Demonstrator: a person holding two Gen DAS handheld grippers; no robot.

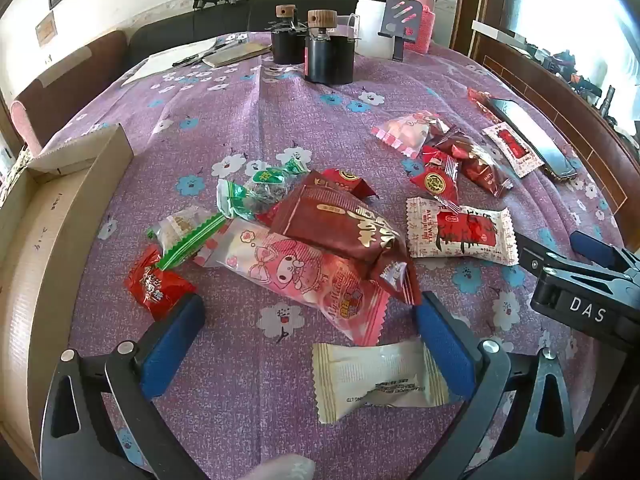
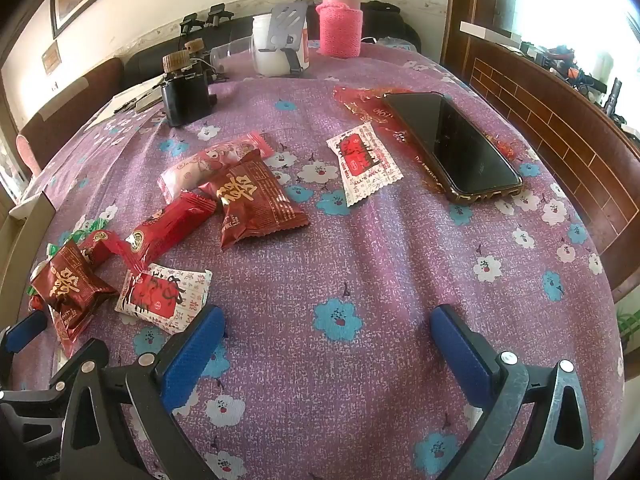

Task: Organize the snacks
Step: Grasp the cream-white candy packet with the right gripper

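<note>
Several wrapped snacks lie loose on a purple flowered tablecloth (image 1: 280, 112). In the left wrist view my left gripper (image 1: 308, 332) is open over a cream packet (image 1: 376, 380) and a pink cartoon packet (image 1: 296, 276), with a dark red packet (image 1: 340, 228), a green-striped packet (image 1: 188, 236) and a small red candy (image 1: 156, 284) close by. A cardboard box (image 1: 44, 240) stands open at the left. My right gripper (image 2: 328, 344) is open and empty above bare cloth; a white-and-red packet (image 2: 164, 296) lies by its left finger. It also shows at the right edge of the left wrist view (image 1: 584, 276).
A phone (image 2: 452, 144) lies on a red wrapper at the right. Black jars with wooden lids (image 1: 328, 48), a pink flask (image 2: 340, 16), a white cup (image 2: 276, 52) and scissors (image 1: 204, 54) stand at the table's far end. A wooden bench back (image 2: 560, 152) borders the right side.
</note>
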